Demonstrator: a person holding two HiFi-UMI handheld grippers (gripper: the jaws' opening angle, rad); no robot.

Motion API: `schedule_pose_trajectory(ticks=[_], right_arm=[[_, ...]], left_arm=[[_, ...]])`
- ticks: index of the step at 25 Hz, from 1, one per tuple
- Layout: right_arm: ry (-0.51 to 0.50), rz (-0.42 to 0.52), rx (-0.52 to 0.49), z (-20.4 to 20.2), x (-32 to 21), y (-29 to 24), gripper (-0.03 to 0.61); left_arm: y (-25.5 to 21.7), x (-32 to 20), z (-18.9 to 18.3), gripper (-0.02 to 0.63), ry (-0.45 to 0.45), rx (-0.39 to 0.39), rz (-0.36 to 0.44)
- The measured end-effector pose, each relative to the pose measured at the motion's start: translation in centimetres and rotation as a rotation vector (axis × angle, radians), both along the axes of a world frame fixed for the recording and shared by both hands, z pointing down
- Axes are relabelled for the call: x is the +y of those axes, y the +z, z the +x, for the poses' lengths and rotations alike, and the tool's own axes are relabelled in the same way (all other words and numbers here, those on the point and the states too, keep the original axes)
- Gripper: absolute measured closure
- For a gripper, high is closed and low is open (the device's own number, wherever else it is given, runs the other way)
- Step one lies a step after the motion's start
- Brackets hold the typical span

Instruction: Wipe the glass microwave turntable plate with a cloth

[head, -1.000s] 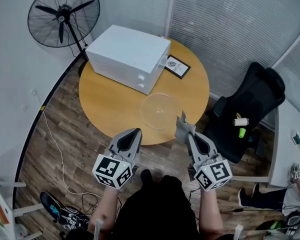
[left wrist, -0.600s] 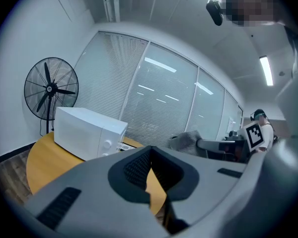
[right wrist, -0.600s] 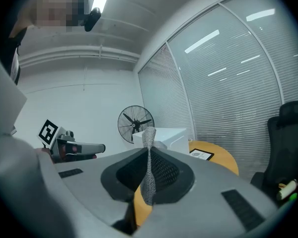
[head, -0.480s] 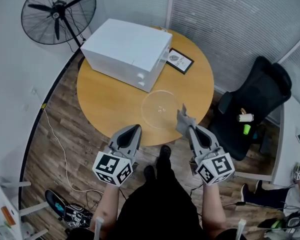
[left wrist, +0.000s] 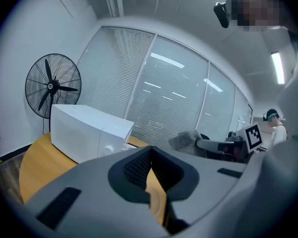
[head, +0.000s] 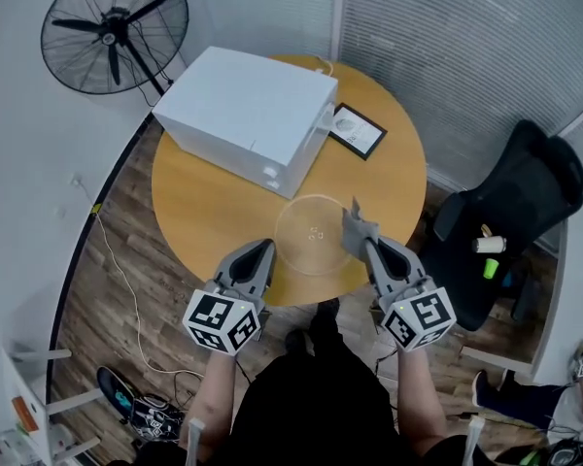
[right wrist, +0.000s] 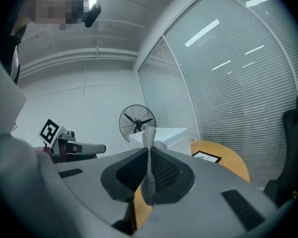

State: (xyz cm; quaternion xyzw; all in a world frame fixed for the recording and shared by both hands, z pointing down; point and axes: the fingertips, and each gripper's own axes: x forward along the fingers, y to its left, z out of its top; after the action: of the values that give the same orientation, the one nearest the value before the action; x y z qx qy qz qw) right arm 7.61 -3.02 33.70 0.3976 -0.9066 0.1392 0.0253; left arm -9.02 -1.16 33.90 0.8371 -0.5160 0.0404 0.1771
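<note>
- Head view: the glass turntable plate (head: 309, 233) lies flat on the round table (head: 209, 202), close to the edge nearest the person and just in front of the white microwave (head: 243, 110). A framed card (head: 358, 130) lies toward the far edge, beside the microwave. The right gripper (head: 361, 244) overlaps the plate's right rim and carries a grey cloth (head: 356, 225) that stands up from its tips. The left gripper (head: 263, 249) sits over the near edge, just left of the plate. Whether cloth or gripper touches the glass cannot be told from above.
- Left gripper view: its jaws are clenched together with nothing between them, pointing across the table toward the microwave and a standing fan (left wrist: 52, 86). The cloth-bearing gripper shows off to the right.
- Right gripper view: the jaws are clamped on the cloth, which is pinched as a thin vertical fold, with only a short tuft past the tips.
- Risks, as a judgement:
  - The plate sits close to the near edge and nothing holds it; a wiping stroke pulled toward the person could slide it off the table.
  - With so little cloth past the tips, the hard jaws might scrape or knock the glass rather than the fabric.
  - The left gripper, shut and empty, would have to press on the plate to steady it; pushing on the rim could tip it.
</note>
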Motion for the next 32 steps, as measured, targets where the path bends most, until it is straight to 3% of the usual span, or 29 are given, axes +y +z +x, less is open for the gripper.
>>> schedule_pose_trajectory(ticks=[11,15,23,32], right_arm=[[-0.091,-0.060,0.003,0.6,-5.9,3.3,0.557],[-0.112,-0.083,0.023,0.2,-7.0,4.9,0.556],[-0.123,-0.140,0.075,-1.0,-8.0,9.0,0.557],[-0.065,-0.179,0.123,-2.2,-8.4,11.7,0.556]], left_arm=[[5.7,-4.2,0.7,0.617,-0.102,0.066,-0.171],[8.3,-4.3,0.8,0.617,-0.125,0.045,-0.237],[13.7,-4.2,0.3,0.615,-0.115,0.056,-0.362],[20.4,-3.8,-1.7,0.583,-0.071,0.085,-0.509]])
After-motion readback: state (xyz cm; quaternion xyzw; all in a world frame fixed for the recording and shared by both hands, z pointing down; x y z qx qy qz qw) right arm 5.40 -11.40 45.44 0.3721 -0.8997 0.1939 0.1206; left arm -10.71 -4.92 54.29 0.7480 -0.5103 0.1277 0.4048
